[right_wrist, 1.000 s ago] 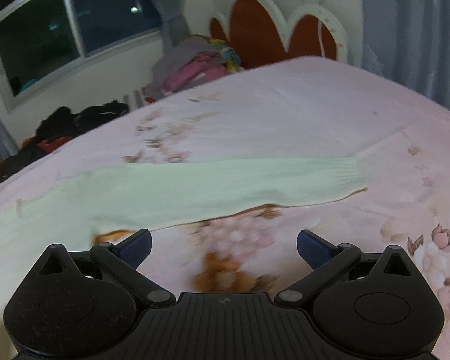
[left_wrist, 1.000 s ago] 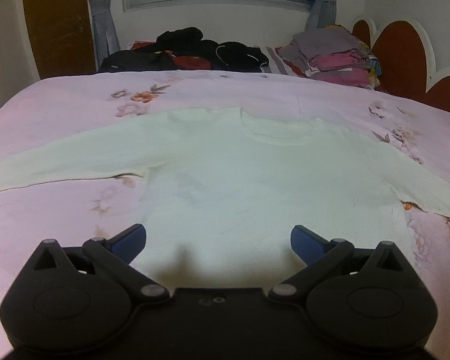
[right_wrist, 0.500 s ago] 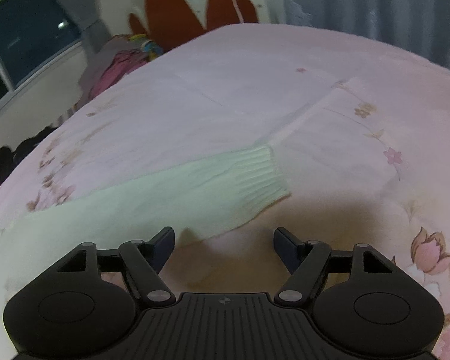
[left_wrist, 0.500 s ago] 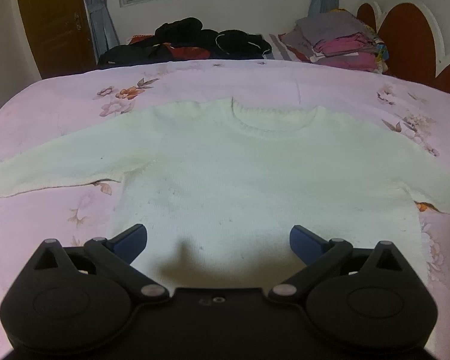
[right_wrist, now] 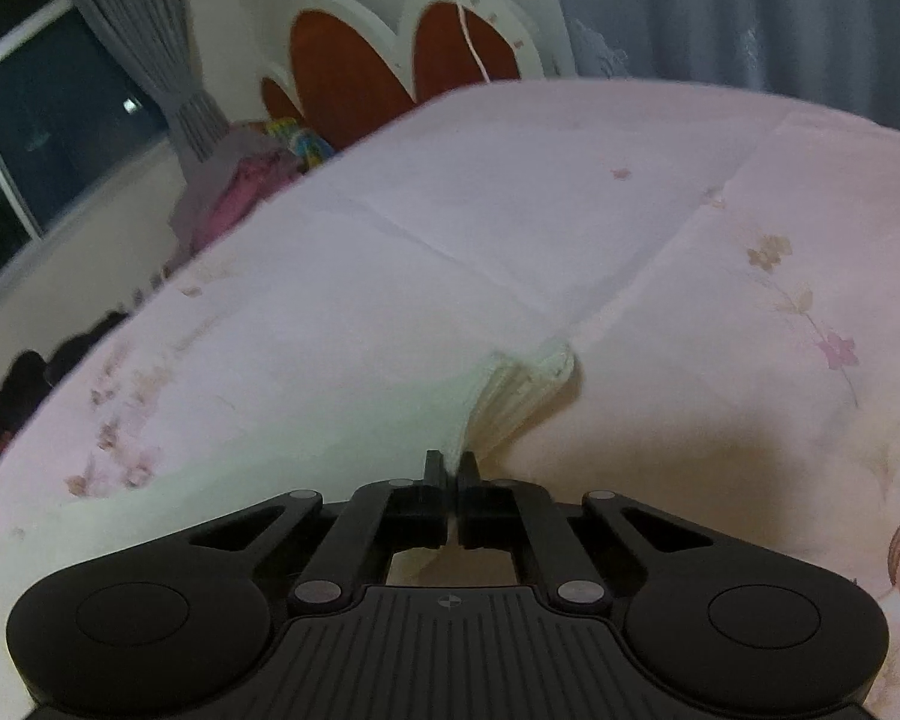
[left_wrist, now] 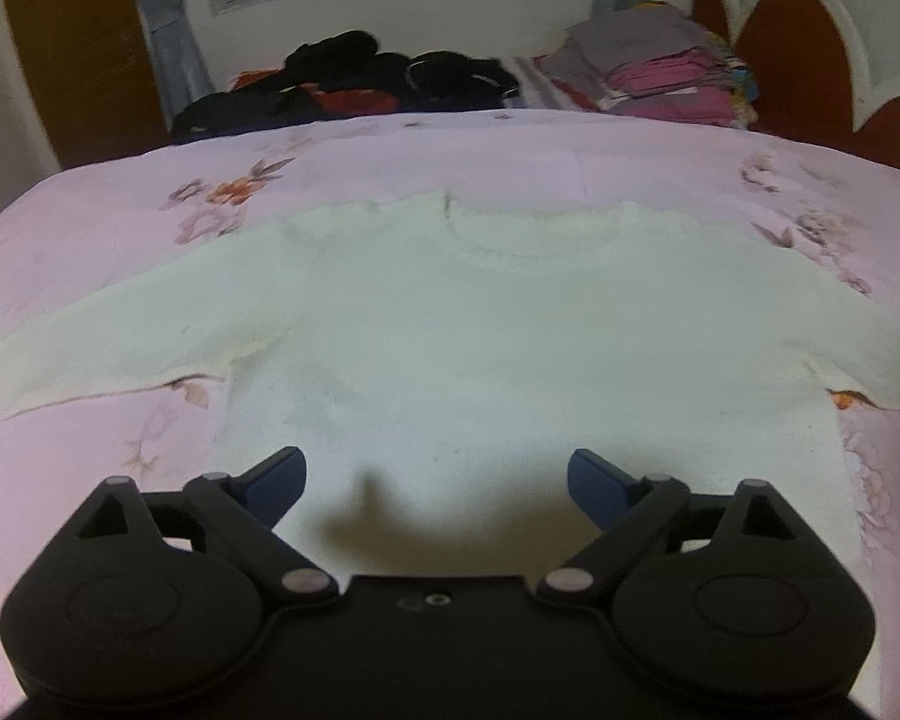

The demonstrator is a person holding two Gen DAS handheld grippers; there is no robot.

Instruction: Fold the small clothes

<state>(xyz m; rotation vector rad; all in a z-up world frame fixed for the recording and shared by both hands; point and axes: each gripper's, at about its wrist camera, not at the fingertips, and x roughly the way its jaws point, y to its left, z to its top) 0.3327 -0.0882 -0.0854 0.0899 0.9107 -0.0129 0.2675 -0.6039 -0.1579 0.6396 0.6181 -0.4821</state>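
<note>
A pale cream knit sweater (left_wrist: 480,348) lies flat on the pink floral bedspread (left_wrist: 510,150), neckline away from me and both sleeves spread out sideways. My left gripper (left_wrist: 435,459) hovers over the sweater's lower body with its jaws wide apart and closing; the pads press on nothing. In the right wrist view, my right gripper (right_wrist: 450,462) is shut on the sweater's right sleeve just behind the ribbed cuff (right_wrist: 528,384), and the fabric bunches up between the fingers.
A heap of dark clothes (left_wrist: 354,78) and a folded stack of pink and grey garments (left_wrist: 660,72) sit at the far side of the bed. A red scalloped headboard (left_wrist: 810,48) stands to the right, with a window and grey curtains (right_wrist: 168,60) beyond.
My right gripper slid along the sleeve to the cuff and closed from wide open onto it, bunching the fabric. My left gripper eased forward over the sweater's body and its jaws narrowed slightly.
</note>
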